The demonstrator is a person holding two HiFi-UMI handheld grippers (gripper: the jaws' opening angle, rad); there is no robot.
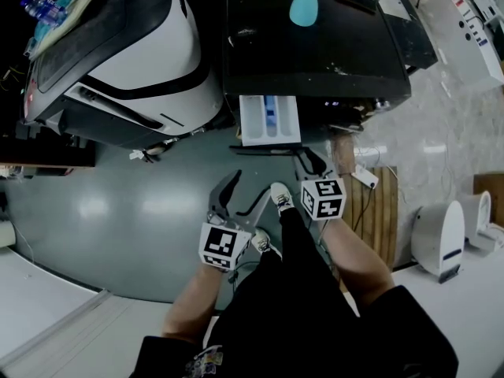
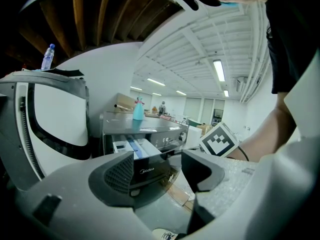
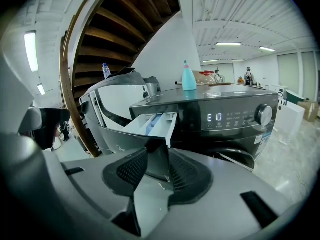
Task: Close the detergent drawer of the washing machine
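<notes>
The right tongs [image 3: 157, 171] look closed on the dark front panel of the white plastic detergent drawer [image 3: 152, 124]. The panel's lower edge fills the narrow gap between the two ribbed pads [image 3: 131, 170], though the wide-angle bend makes the contact itself hard to confirm. From the head view the right tongs [image 1: 309, 164] reach the right end of that panel, which shows there only as a thin dark bar.

The left tongs [image 2: 160, 176] stand wide open with nothing gripped. The machine sits well beyond them, and from above they hang over the grey floor [image 1: 118, 211], apart from the drawer.

The detergent drawer is pulled out of the upper left corner of the front of the black front-loading washing machine [image 1: 315, 46]. Its long axis runs level and straight out from the machine's front edge toward the person, with the panel end nearest them. The blue-lined compartments face up.

In the right gripper view the tongs' grey body covers most of the washer's round door, and the head view sees only the machine's top. A turquoise plastic bottle [image 1: 303, 6] stands on that top toward its back edge. Left of the washer is a large white-and-black appliance [image 1: 150, 46], cut off by the frame and not identifiable, with a clear water bottle [image 3: 106, 70] on it. The person's black-clad legs and a white shoe [image 1: 281, 195] hide the floor below the tongs.
</notes>
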